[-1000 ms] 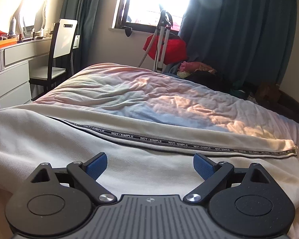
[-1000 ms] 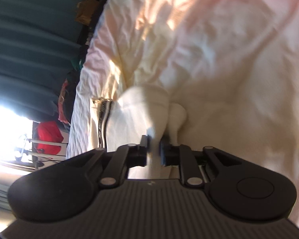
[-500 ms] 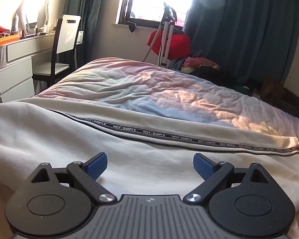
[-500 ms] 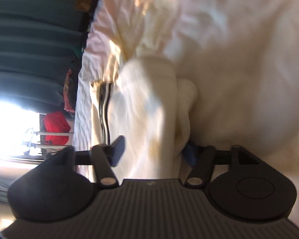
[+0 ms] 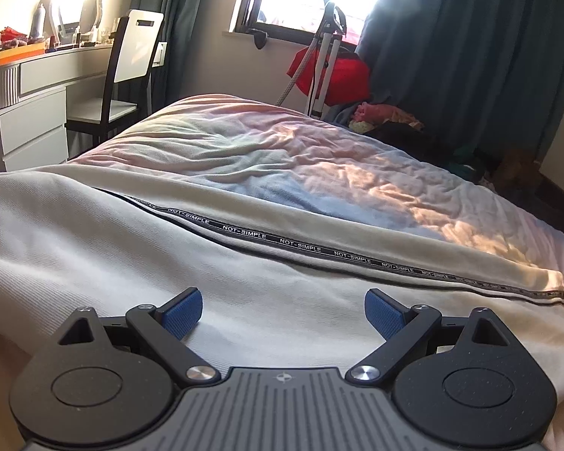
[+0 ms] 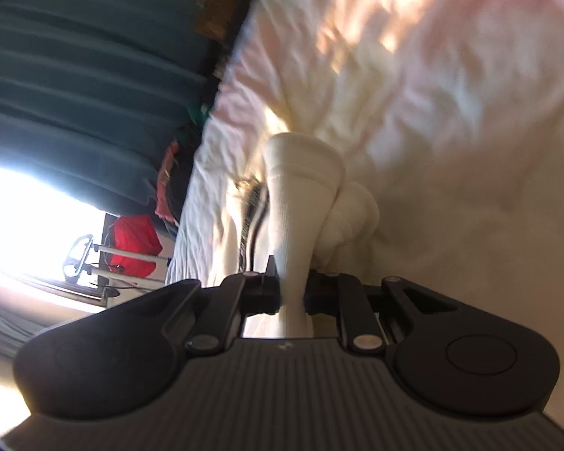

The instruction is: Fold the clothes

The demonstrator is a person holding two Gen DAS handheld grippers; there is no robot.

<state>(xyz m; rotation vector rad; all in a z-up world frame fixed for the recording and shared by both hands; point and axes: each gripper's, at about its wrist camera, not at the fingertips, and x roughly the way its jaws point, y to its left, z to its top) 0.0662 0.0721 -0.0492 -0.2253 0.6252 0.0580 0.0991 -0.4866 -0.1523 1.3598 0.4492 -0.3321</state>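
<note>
A cream zip-up garment (image 5: 105, 263) lies spread across the bed, its black zipper tape (image 5: 319, 251) printed NOT-SIMPLE running left to right. My left gripper (image 5: 282, 310) is open and empty, hovering low over the garment's near part. In the right wrist view, rolled sideways, my right gripper (image 6: 291, 293) is shut on a ribbed cream cuff (image 6: 300, 195) of the garment, near the zipper's end (image 6: 252, 203). The rest of the sleeve is bunched beside it.
The bed (image 5: 282, 158) has a wrinkled pastel sheet. A white desk (image 5: 26, 112) and chair (image 5: 128, 82) stand at the left. A red bag (image 5: 334, 75) on a stand, a clothes pile (image 5: 387, 116) and dark curtains (image 5: 470, 56) lie beyond the bed.
My right gripper opened half a second ago and has closed again on the cuff. My left gripper stayed open and shifted slightly over the garment.
</note>
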